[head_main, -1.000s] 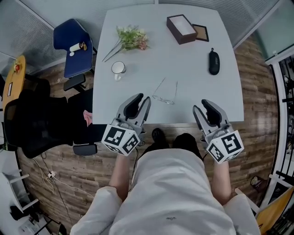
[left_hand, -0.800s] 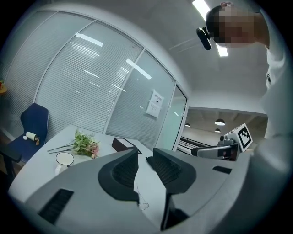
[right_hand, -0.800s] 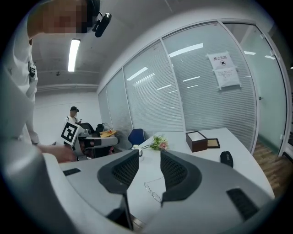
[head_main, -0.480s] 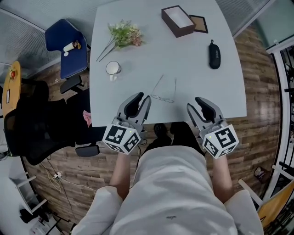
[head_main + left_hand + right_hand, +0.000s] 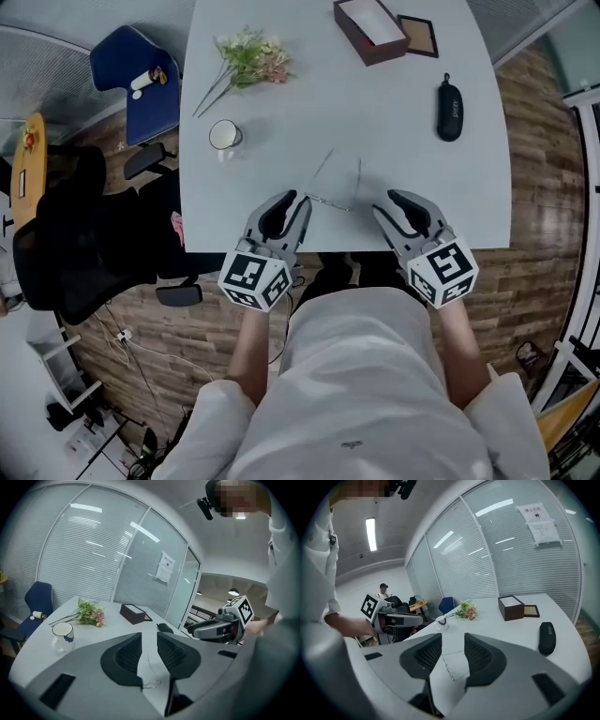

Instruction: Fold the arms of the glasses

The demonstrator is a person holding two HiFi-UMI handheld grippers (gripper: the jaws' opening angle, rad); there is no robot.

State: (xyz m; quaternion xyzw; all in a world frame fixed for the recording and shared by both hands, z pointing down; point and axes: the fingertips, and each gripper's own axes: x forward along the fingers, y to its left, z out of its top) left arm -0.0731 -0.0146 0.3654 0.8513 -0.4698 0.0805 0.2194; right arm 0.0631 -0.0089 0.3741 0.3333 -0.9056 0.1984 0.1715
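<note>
Currently, both grippers are at the near edge of the table, largest items logged first:

- Table (image 5: pixel 394 122): pale grey top with a rounded outline, and it carries everything listed below except the chairs.
- Black office chair (image 5: pixel 84 244): stands off the table's left side, on the wood-pattern floor.
- Blue chair (image 5: pixel 155 122): at the table's far left corner, with some small objects on its seat (too small to identify).
- My left gripper (image 5: pixel 295 200): over the near table edge, pointing away from me. Its jaws are moderately apart and nothing is pressed between the pads.
- My right gripper (image 5: pixel 394 202): level with the left one, also over the near edge. Its jaws are a little wider than the left pair and have just been opening slightly; the pads hold nothing.
- Brown box (image 5: pixel 370 30): open-topped, at the far side of the table.
- Flowers (image 5: pixel 248 58): a small bunch lying flat at the far left, stems toward the left edge.
- Glasses case (image 5: pixel 450 108): black, closed, well off to the right.
- Mug (image 5: pixel 224 137): white, upright, left of centre, just nearer to me than the flowers.
- Small brown frame (image 5: pixel 418 36): lying flat, just beside the box on its right.
- Glasses (image 5: pixel 336 187): thin wire frame, flat on the table between my two grippers, near the front edge. Both arms are unfolded and point away from me. Each gripper view shows them through the gap between its jaws (lying ahead on the table, no pad on them).
</note>
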